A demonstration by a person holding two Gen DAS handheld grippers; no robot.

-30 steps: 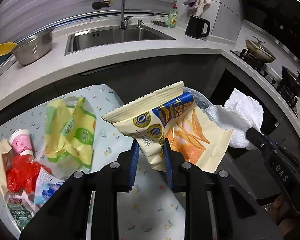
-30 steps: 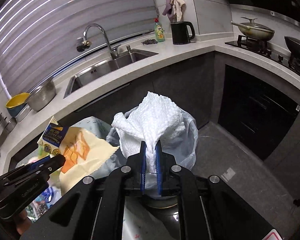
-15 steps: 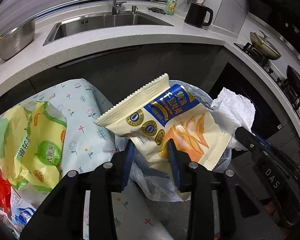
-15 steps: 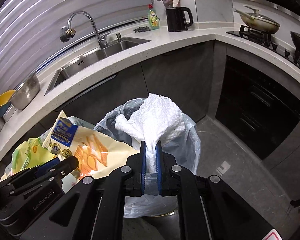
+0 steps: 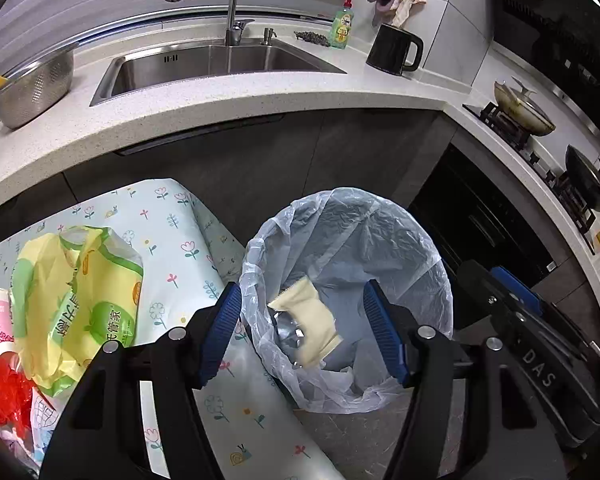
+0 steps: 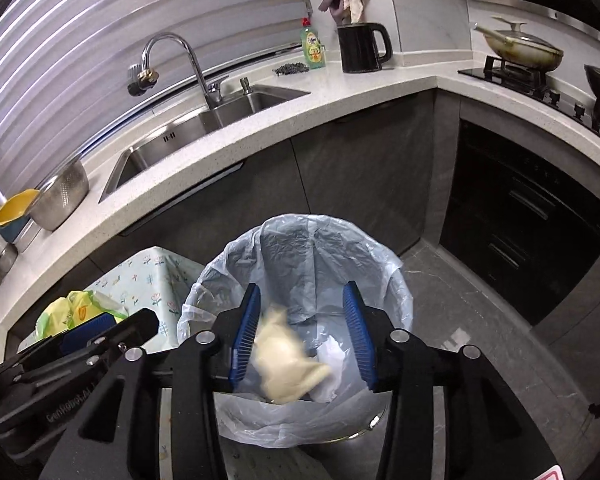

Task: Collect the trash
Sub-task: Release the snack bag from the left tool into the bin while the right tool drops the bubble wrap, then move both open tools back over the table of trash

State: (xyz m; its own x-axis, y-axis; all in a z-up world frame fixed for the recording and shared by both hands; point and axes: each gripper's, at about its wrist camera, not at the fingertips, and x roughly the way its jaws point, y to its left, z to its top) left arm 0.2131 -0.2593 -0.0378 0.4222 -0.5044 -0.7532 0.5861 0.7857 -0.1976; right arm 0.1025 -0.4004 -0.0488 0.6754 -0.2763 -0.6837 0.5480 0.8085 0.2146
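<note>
A home kitchen. A pale speckled L-shaped stone worktop [image 6: 340, 100] runs over dark grey cabinets [image 6: 360, 184]; a stainless steel sink [image 5: 216, 64] with curved chrome tap [image 5: 228, 0] sits at twelve o'clock, a green dish-soap bottle [image 5: 343, 26] and black kettle [image 5: 394, 50] at one o'clock, a lidded pan on a gas hob [image 5: 524, 110] at two o'clock.

Bright even kitchen light; glare on sink [image 5: 220, 60]; strong fisheye bending, dark corners; falling wrapper [image 6: 284, 356] motion-blurred.
</note>
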